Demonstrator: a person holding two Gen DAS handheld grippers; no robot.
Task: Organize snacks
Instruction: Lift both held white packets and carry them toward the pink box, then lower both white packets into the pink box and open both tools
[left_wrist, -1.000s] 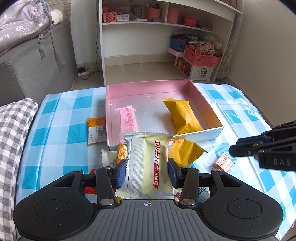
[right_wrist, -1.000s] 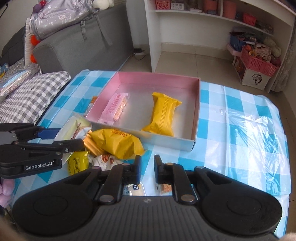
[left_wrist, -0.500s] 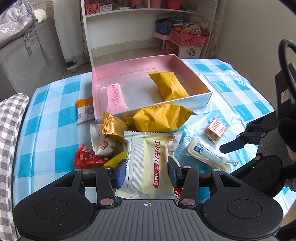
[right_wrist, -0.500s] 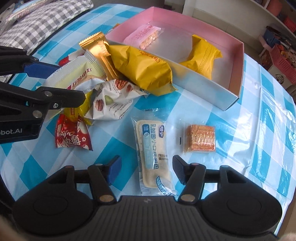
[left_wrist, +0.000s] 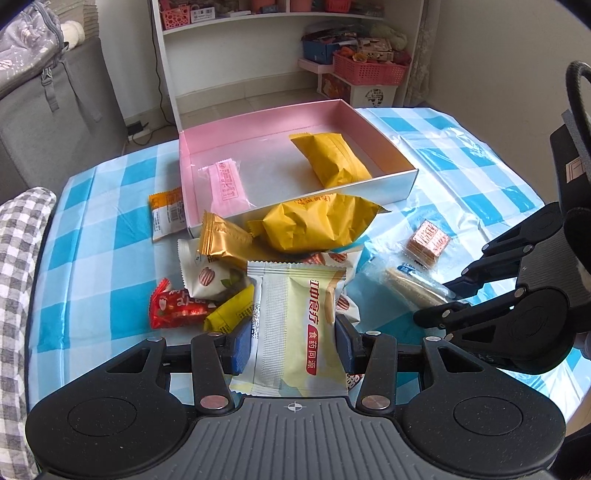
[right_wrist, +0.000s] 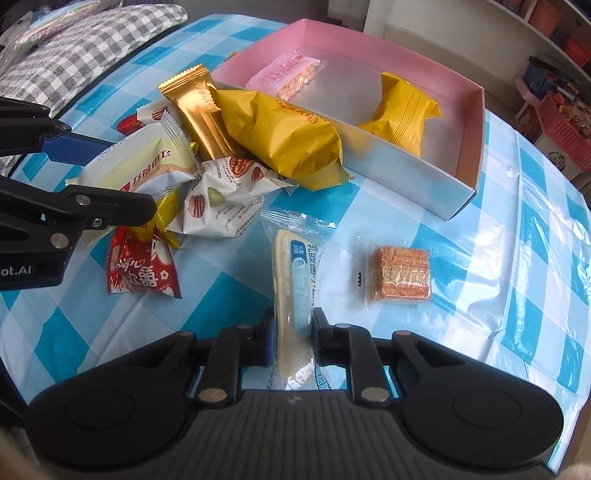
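My left gripper is shut on a pale yellow-green snack pack with red lettering, held above the snack pile; it also shows in the right wrist view. My right gripper is shut on a long clear-wrapped cream bar with a blue label, lying on the table; the bar shows in the left wrist view. The pink box holds a pink wafer pack and a yellow pack.
Loose on the blue-checked cloth: a big yellow bag, a gold bar, a white nut pack, a red pack, a small wafer square, an orange pack. A checked cushion lies left.
My right gripper was open over the cream bar and has closed on it. My left gripper keeps its hold on the pale pack, and its view has shifted slightly.
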